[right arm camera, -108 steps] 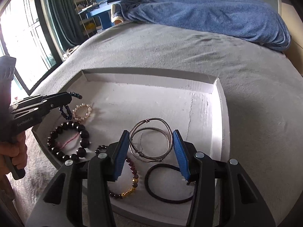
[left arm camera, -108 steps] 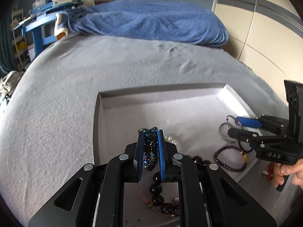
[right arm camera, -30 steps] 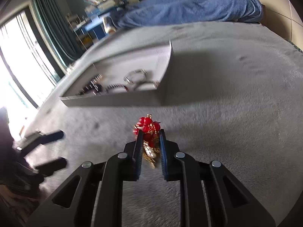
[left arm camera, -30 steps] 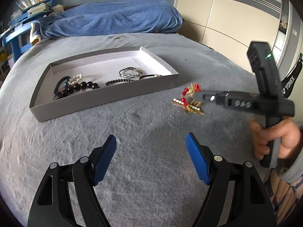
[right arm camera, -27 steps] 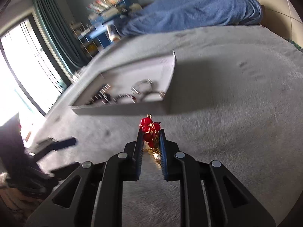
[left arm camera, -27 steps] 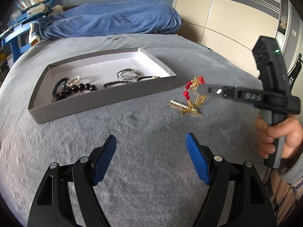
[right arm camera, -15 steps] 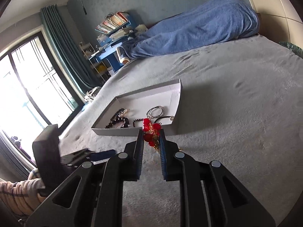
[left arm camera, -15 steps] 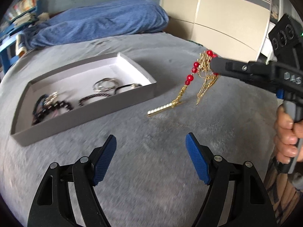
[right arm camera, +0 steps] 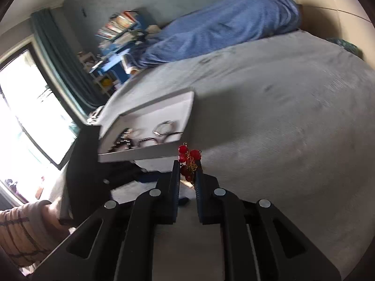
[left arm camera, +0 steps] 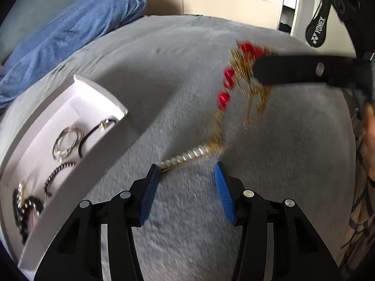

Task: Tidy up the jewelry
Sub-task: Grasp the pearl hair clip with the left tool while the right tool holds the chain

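Observation:
My right gripper (right arm camera: 188, 164) is shut on a red-bead and gold-chain ornament (right arm camera: 189, 158) and holds it above the grey bed cover. In the left wrist view the ornament (left arm camera: 236, 86) hangs from the right gripper (left arm camera: 255, 70), blurred, and its pearl bar (left arm camera: 185, 157) trails down to just in front of my left gripper (left arm camera: 187, 175). The left gripper is open and empty, its fingertips (left arm camera: 153, 171) near the pearl bar's end. The white tray (left arm camera: 98, 86) at the left holds several bracelets and silver bangles (left arm camera: 66, 141).
A blue blanket (right arm camera: 222, 30) lies at the far end of the bed. Cream wardrobe doors (left arm camera: 222, 2) stand behind the bed. A blue shelf with books (right arm camera: 117, 35) and a bright window (right arm camera: 23, 117) are at the left.
My right gripper has lifted the ornament higher, so its pearl end trails off the cover. My left gripper has moved forward towards the pearl bar, and the tray has slid to the left of its view.

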Demonstrator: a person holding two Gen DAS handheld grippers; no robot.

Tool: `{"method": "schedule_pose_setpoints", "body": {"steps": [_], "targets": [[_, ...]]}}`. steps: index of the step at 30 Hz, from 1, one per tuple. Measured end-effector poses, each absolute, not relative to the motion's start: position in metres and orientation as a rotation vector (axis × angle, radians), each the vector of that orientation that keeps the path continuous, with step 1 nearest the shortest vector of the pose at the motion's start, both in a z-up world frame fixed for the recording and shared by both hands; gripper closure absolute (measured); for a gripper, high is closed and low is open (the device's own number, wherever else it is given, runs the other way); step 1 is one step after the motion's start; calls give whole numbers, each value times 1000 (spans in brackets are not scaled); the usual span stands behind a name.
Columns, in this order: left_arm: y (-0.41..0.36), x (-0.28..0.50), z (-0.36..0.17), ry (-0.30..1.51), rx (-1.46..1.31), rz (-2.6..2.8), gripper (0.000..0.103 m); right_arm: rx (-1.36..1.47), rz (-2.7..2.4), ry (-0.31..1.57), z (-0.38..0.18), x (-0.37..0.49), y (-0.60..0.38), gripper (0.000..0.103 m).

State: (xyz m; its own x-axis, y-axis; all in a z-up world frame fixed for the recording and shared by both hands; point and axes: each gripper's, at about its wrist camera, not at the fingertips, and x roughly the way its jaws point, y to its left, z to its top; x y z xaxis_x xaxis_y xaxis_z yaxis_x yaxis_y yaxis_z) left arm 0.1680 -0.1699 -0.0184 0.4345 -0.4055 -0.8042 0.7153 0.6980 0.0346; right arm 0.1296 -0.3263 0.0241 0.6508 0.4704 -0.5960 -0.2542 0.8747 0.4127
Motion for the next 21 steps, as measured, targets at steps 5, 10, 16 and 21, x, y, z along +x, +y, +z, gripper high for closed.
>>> {"method": "schedule_pose_setpoints", "body": {"steps": [5,10,16,21], "targets": [[-178,174,-24,862,480,-780,59,336,367,781,14,135,-337,91],[-174,176,-21,872,492,-854,77,336,326,775,14,136,-341,91],[-176,160,-12,888,590,-902,80,389,264,736,15,136,-358,91],[-185,159,-1,826,630,-873,78,412,253,727,17,136,-364,91]]}}
